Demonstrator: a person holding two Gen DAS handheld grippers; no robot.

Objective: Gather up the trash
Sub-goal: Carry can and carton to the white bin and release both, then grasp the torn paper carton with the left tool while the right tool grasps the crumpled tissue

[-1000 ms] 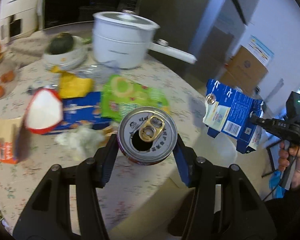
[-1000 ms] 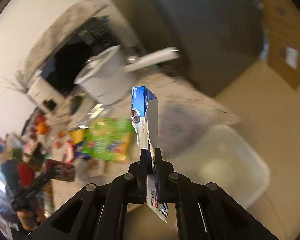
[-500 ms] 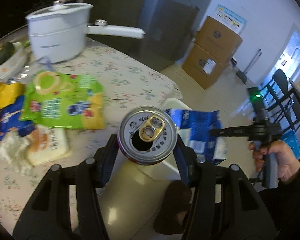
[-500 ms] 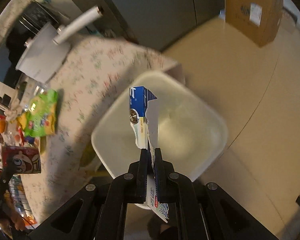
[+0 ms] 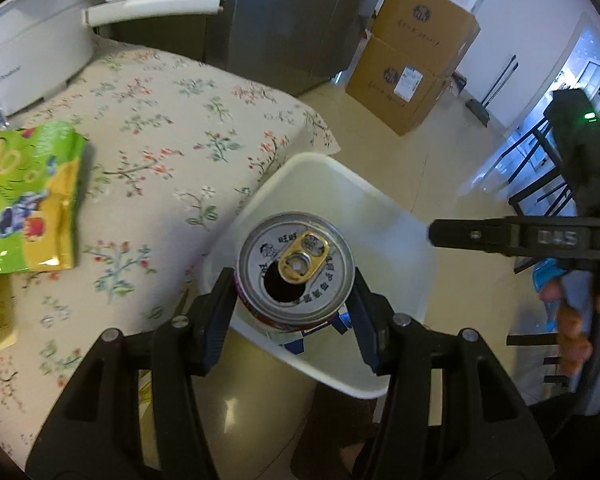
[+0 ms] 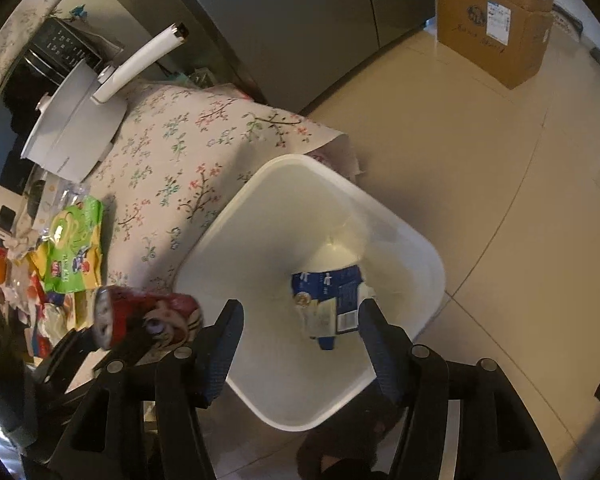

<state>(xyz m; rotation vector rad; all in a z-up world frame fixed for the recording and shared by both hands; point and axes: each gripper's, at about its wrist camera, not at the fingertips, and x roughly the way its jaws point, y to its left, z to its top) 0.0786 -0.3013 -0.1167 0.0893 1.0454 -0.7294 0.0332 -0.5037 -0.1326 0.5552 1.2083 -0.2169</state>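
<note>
Left gripper [image 5: 294, 298] clamps the can [image 5: 296, 266], its opened top facing the camera; right gripper [image 6: 300, 322] is opening, empty, above the carton [image 6: 330, 298] lying in the bin [image 6: 400, 228]

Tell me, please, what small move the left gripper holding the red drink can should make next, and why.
Probably open the left gripper and drop the red drink can into the white plastic bin. In the left wrist view the can sits clamped over the bin's opening. The right gripper, its jaws opening with nothing between them, has already let go of the blue carton, which lies inside the bin.
</note>
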